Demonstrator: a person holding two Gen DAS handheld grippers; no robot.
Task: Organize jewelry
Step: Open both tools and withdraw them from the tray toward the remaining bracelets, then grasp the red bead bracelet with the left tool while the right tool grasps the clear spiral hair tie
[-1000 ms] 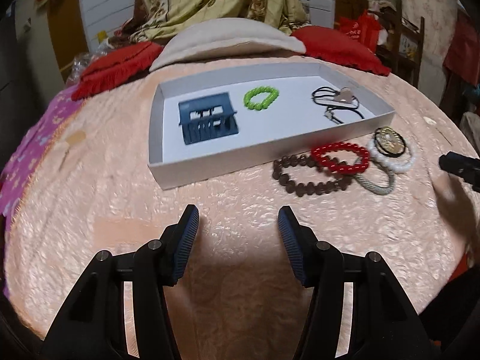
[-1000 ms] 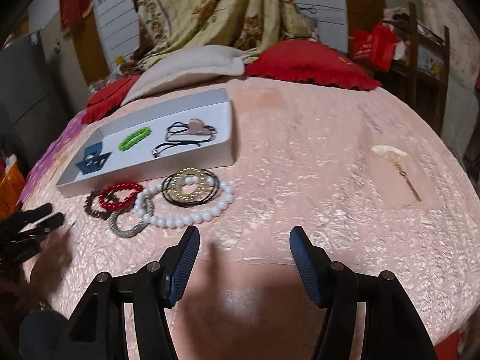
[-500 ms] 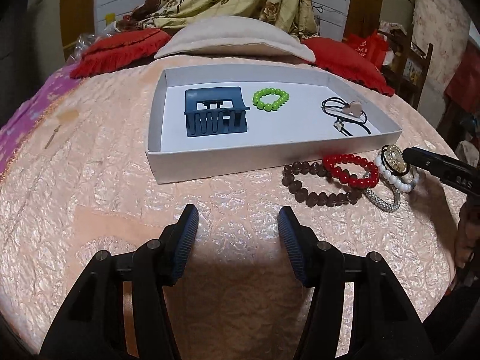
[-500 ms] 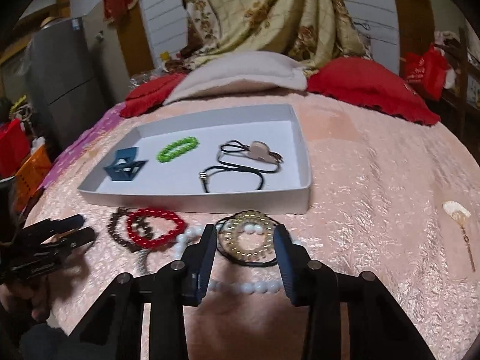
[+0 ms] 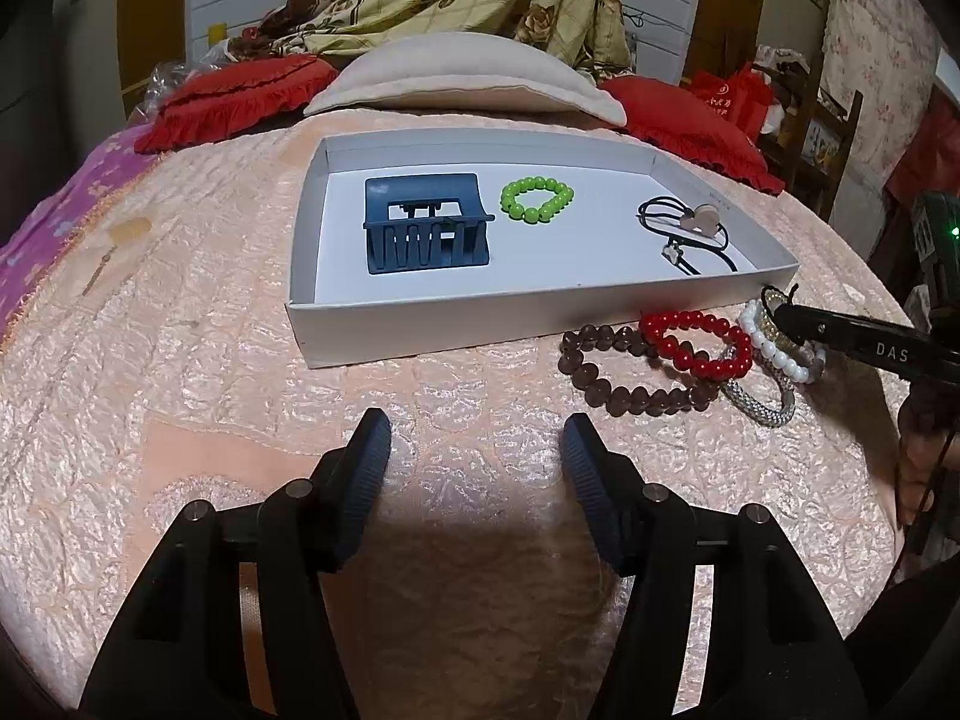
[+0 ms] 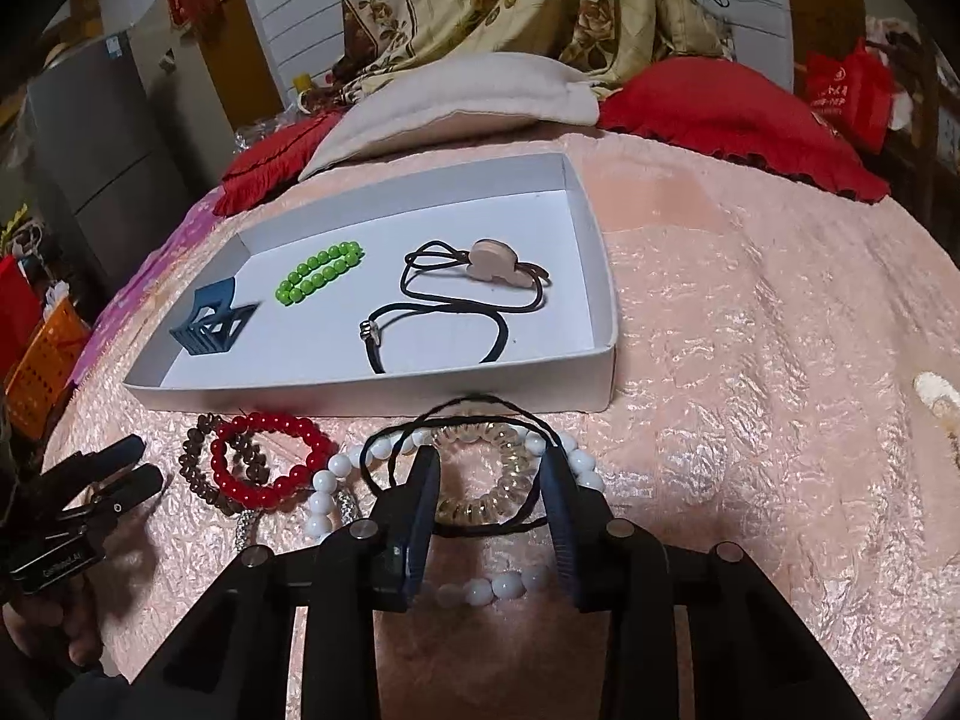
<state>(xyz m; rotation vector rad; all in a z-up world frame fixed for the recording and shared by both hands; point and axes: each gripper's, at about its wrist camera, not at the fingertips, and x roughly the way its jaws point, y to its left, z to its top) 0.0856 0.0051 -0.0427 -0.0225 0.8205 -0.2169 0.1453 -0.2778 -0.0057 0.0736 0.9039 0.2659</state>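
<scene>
Jewelry piled at six o'clock of the tray [image 6: 384,399] may tangle: our right claw [image 6: 489,495], just narrowing around the coil tie [image 6: 486,471] without pinching yet, could snag the black cord [image 6: 480,407] and pearl strand [image 6: 327,483], while our left claw [image 5: 477,453] waits wide and empty.

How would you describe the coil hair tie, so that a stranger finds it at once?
Find the white tray on the pink bedspread. Just before its near wall lies a cluster of bracelets; the coil hair tie lies inside the white bead loop, between the right gripper's jaws. It alone is a clear golden spiral, not beads.
</scene>
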